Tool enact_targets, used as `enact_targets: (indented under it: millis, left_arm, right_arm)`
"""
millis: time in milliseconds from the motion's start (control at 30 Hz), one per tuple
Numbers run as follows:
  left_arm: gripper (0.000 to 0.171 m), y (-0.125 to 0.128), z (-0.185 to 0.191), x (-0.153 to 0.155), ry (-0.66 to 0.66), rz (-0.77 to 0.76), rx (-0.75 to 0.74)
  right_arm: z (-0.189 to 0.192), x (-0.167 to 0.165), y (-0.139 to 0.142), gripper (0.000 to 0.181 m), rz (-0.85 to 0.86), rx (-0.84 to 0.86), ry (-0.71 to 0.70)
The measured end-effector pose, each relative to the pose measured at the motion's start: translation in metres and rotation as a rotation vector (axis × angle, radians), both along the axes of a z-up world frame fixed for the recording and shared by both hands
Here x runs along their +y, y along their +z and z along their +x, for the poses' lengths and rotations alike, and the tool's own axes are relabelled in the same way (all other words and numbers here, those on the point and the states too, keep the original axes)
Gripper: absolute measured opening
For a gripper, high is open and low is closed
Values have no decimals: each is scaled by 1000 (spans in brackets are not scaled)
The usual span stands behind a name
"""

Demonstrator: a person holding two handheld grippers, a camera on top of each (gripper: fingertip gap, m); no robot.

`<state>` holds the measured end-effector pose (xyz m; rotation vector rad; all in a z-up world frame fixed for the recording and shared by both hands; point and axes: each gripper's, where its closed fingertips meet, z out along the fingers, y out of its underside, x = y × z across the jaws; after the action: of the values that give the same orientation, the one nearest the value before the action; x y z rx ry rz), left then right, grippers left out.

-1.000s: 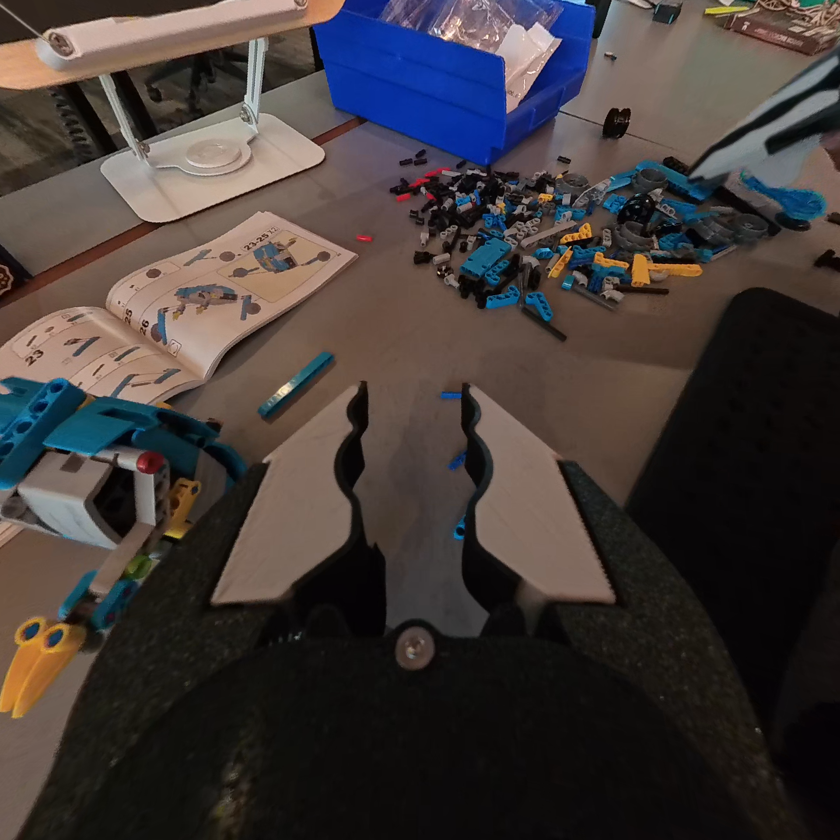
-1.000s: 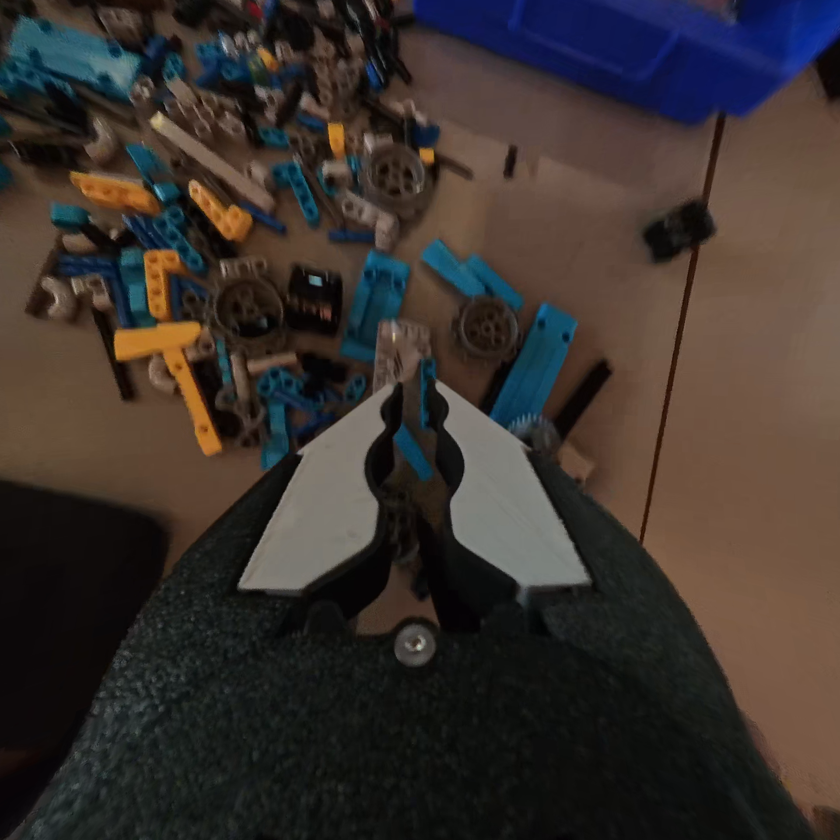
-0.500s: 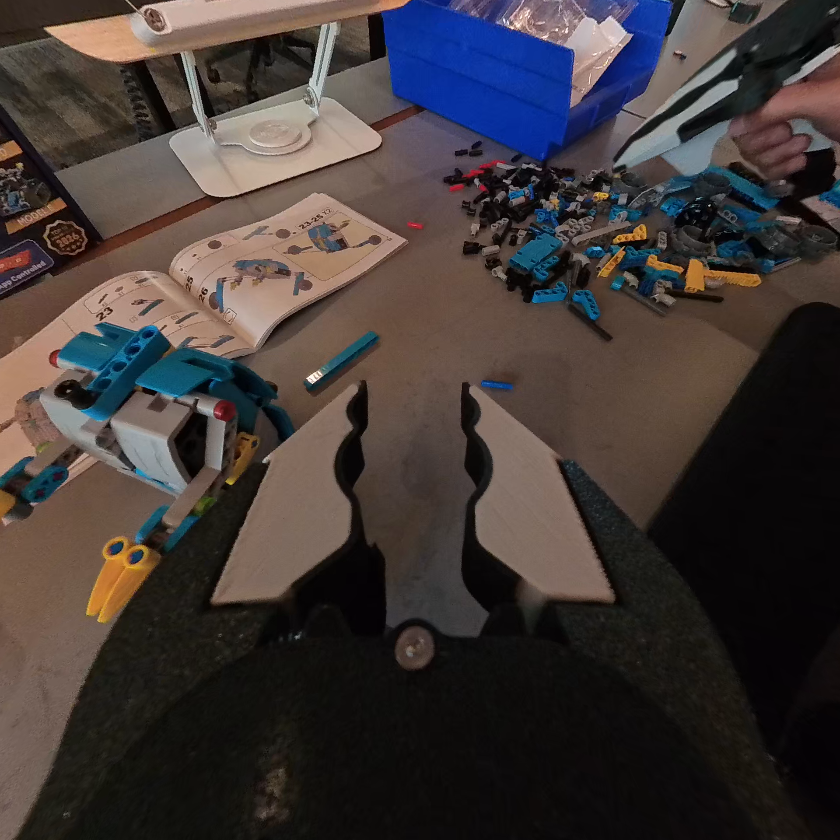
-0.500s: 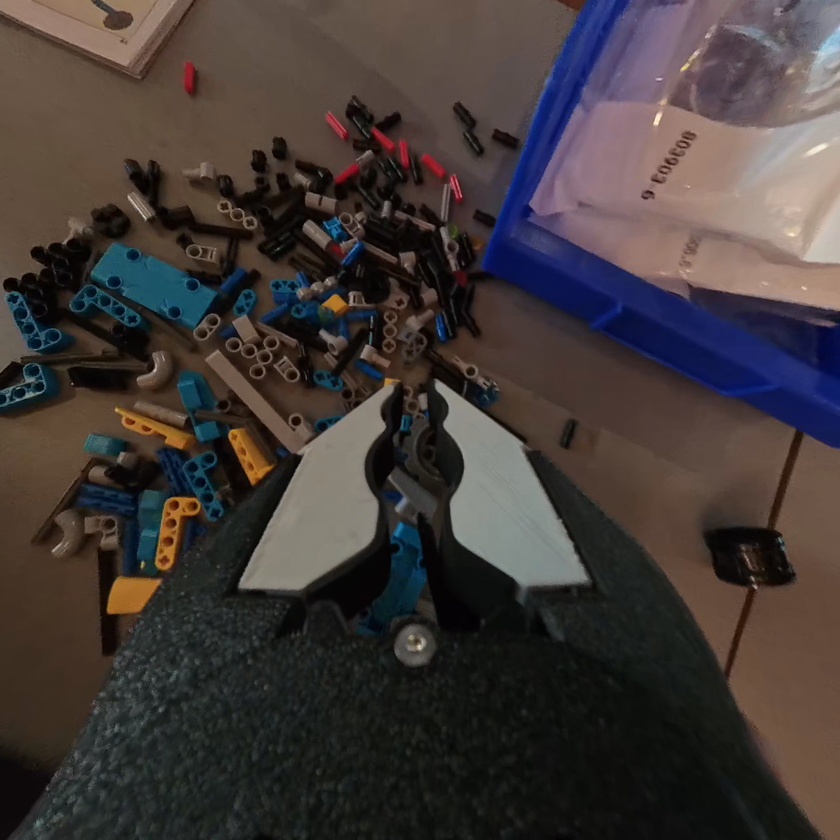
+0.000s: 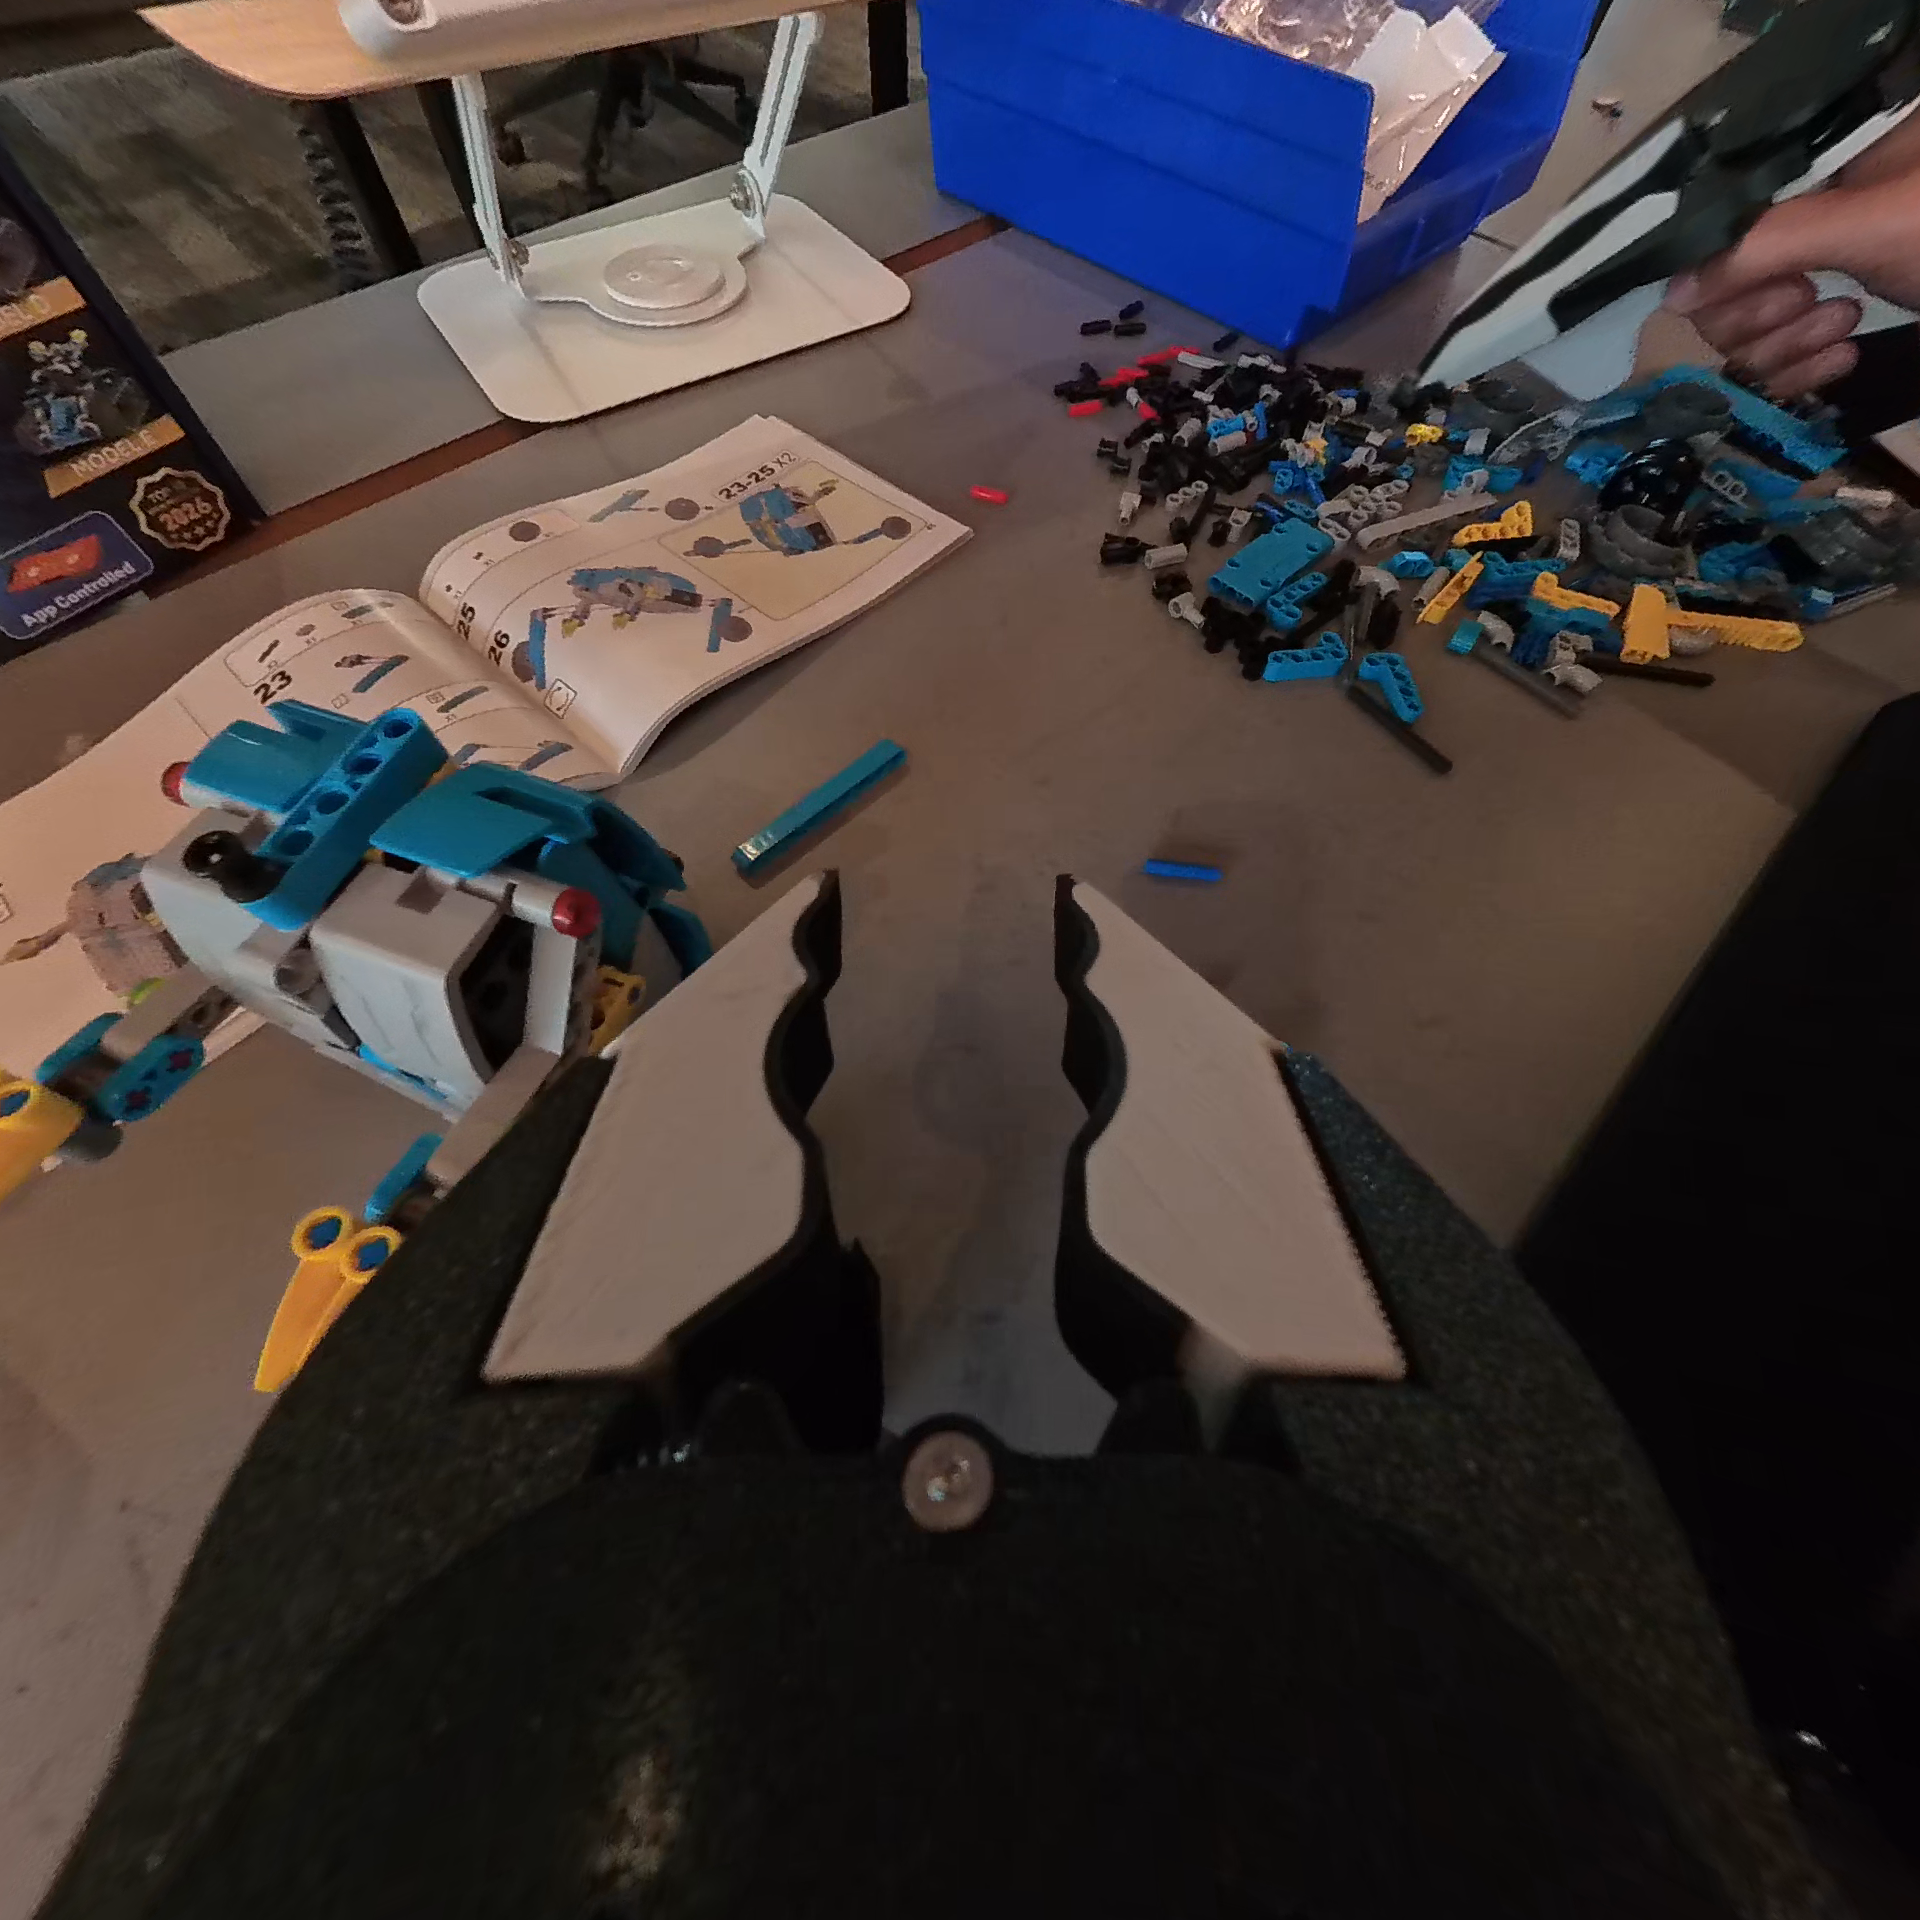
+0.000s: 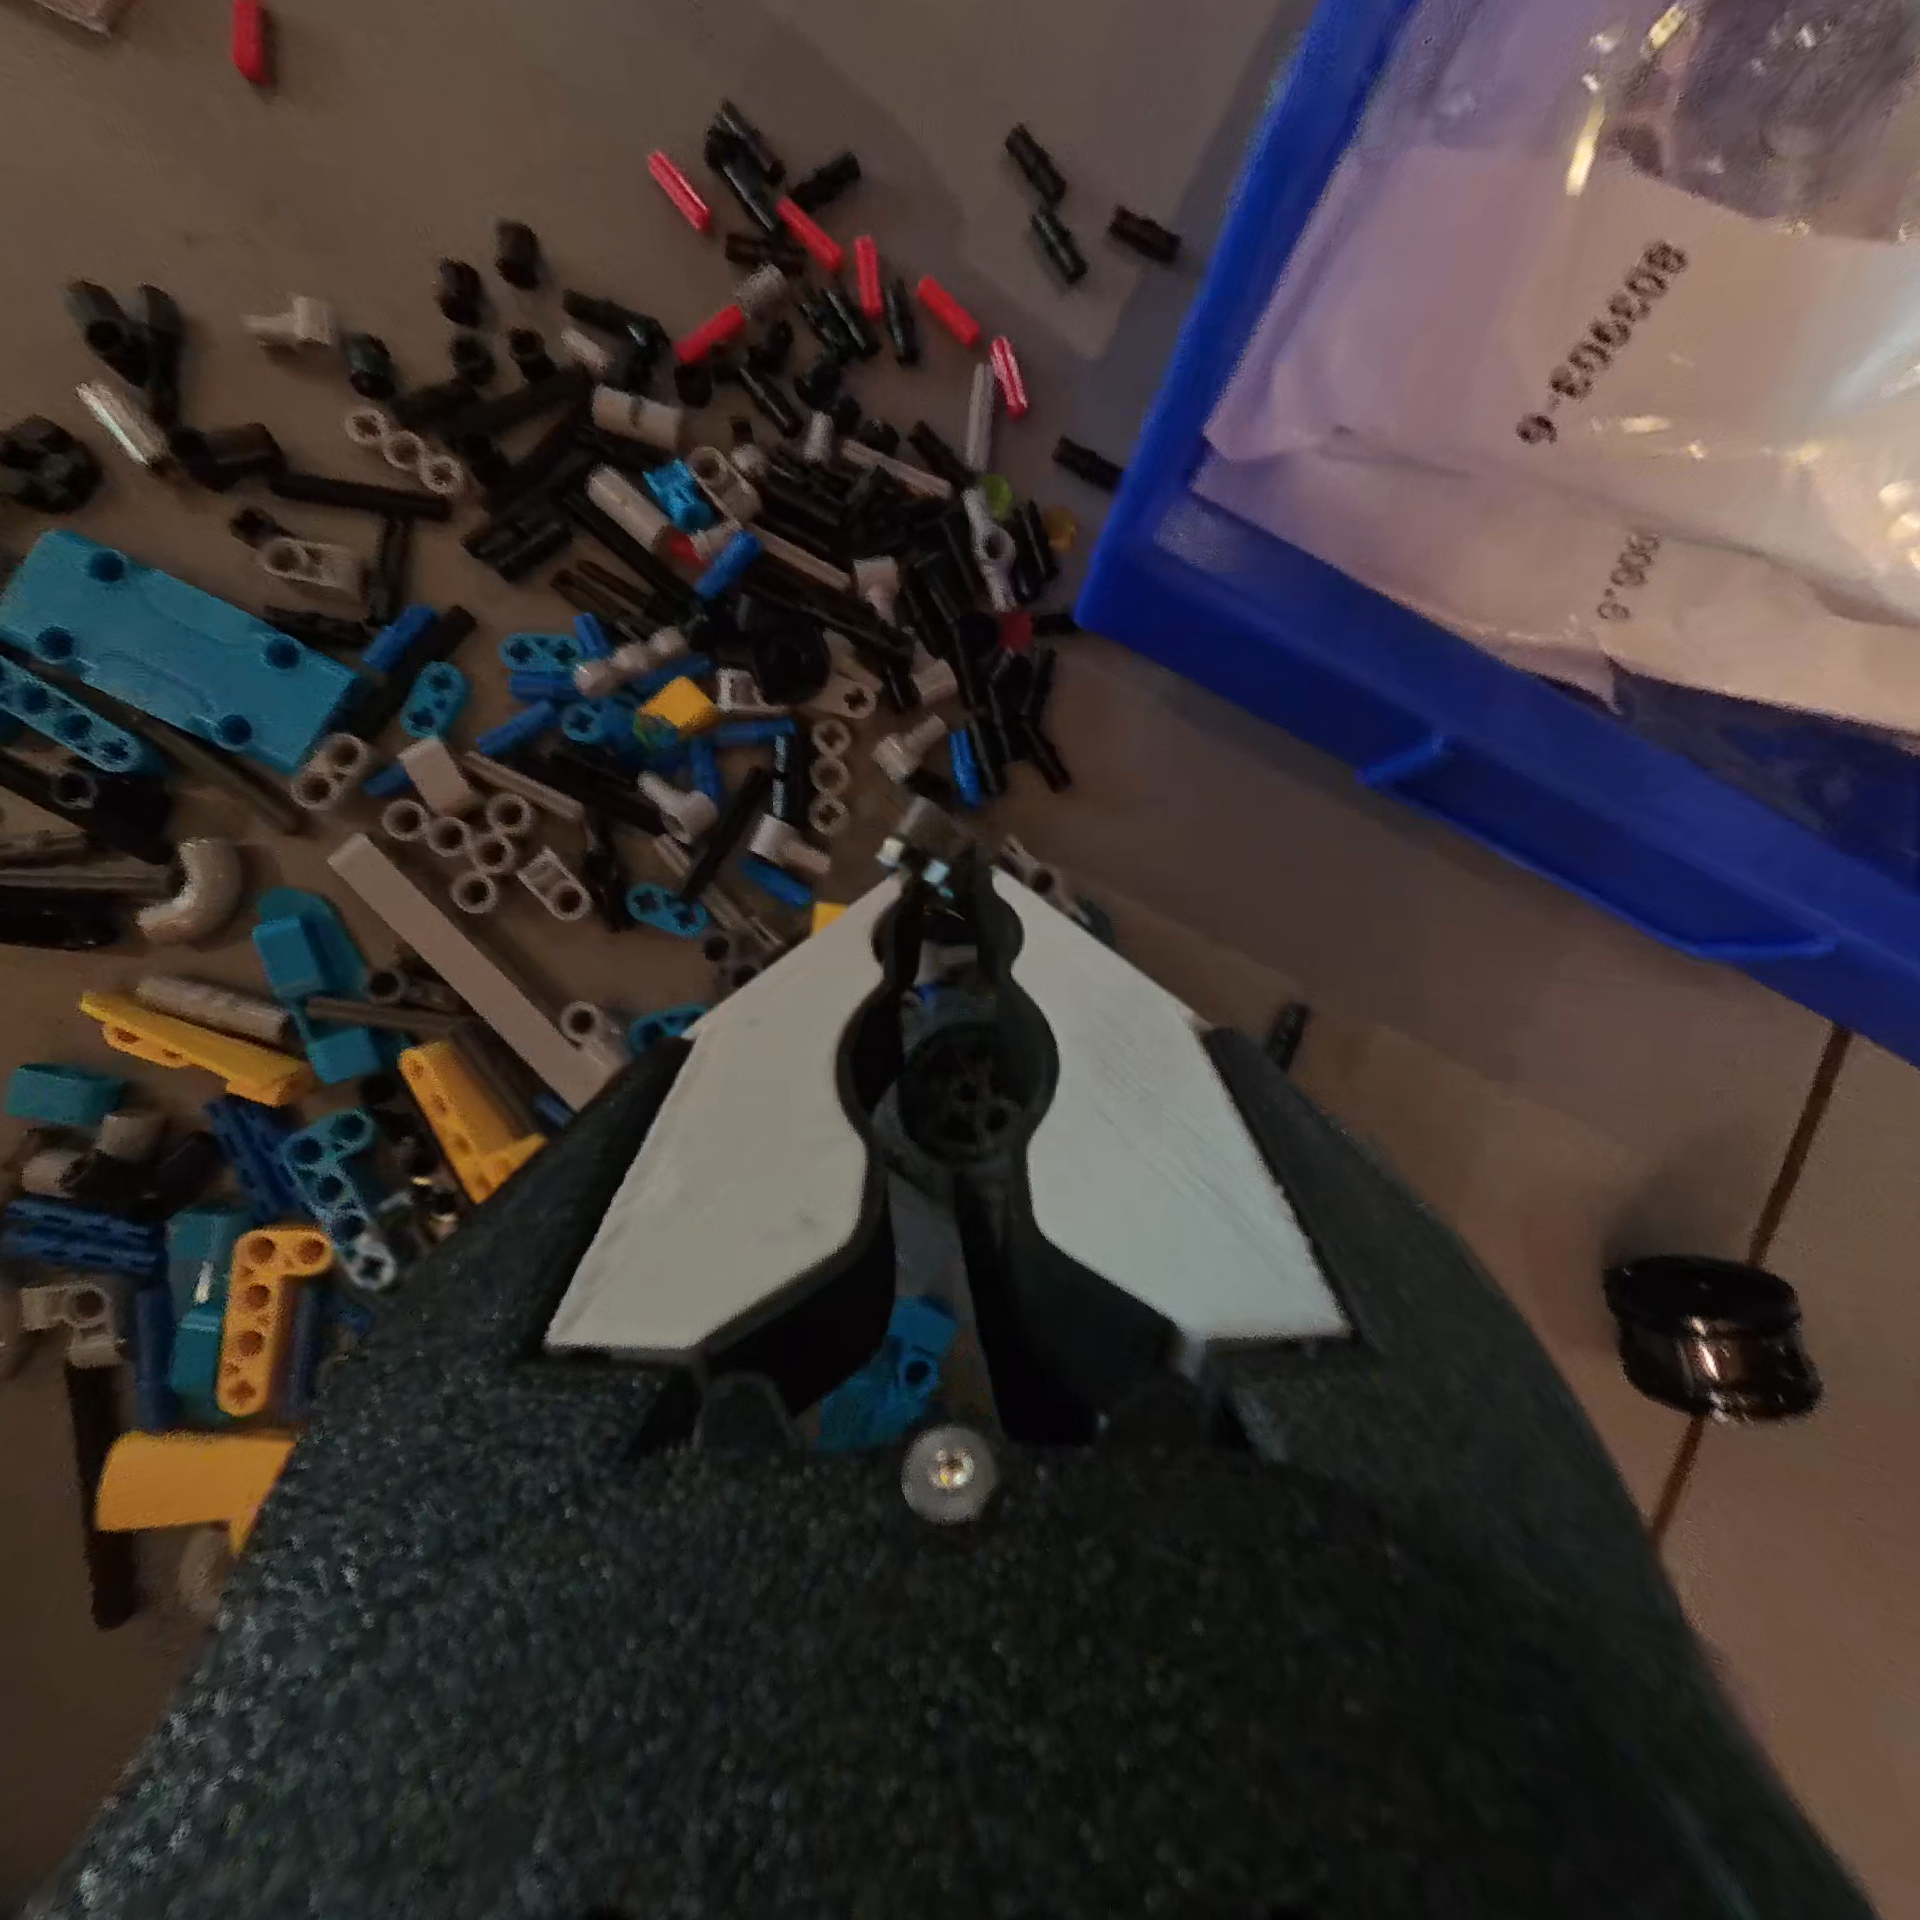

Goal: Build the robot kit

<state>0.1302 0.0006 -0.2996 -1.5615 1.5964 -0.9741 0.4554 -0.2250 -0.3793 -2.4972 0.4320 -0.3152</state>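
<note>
My left gripper (image 5: 940,894) is open and empty, hovering over bare table. A teal beam (image 5: 821,805) lies just ahead on its left and a small blue pin (image 5: 1182,871) on its right. A part-built teal, white and yellow model (image 5: 395,935) stands beside its left finger. My right gripper (image 6: 943,883) is shut to a narrow slit, its tips down at the far edge of the loose-parts pile (image 6: 623,675). A small pale piece sits at the tips; whether it is pinched is unclear. A dark wheel (image 6: 966,1101) shows through the gap. A hand holds this gripper in the left wrist view (image 5: 1429,384).
An open instruction booklet (image 5: 665,582) lies behind the model. A blue bin (image 6: 1351,675) with plastic bags stands right of the pile. A white stand (image 5: 665,301) and a printed box (image 5: 83,468) are at the back left. A black tyre (image 6: 1709,1340) lies alone. A black pad (image 5: 1766,1143) is at right. The right gripper is farther from the small blue pin (image 5: 1182,871), some 30 cm, than the left, some 12 cm.
My right gripper moved from the right side of the pile to its far edge by the bin and came lower. My left gripper shifted so that the model shows more fully.
</note>
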Motion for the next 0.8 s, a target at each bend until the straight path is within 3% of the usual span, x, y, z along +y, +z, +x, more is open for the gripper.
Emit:
enact_targets:
  millis: [133, 533, 800]
  left_arm:
    - [41, -3, 0, 1, -4, -4, 5]
    - [41, -1, 0, 5, 5, 5, -7]
    - [41, -4, -1, 10, 10, -9, -7]
  right_arm:
    - [1, -7, 9, 9, 17, -10, -18]
    - [-19, 54, -1, 9, 54, 52, 120]
    - [-23, 59, 10, 8, 49, 40, 134]
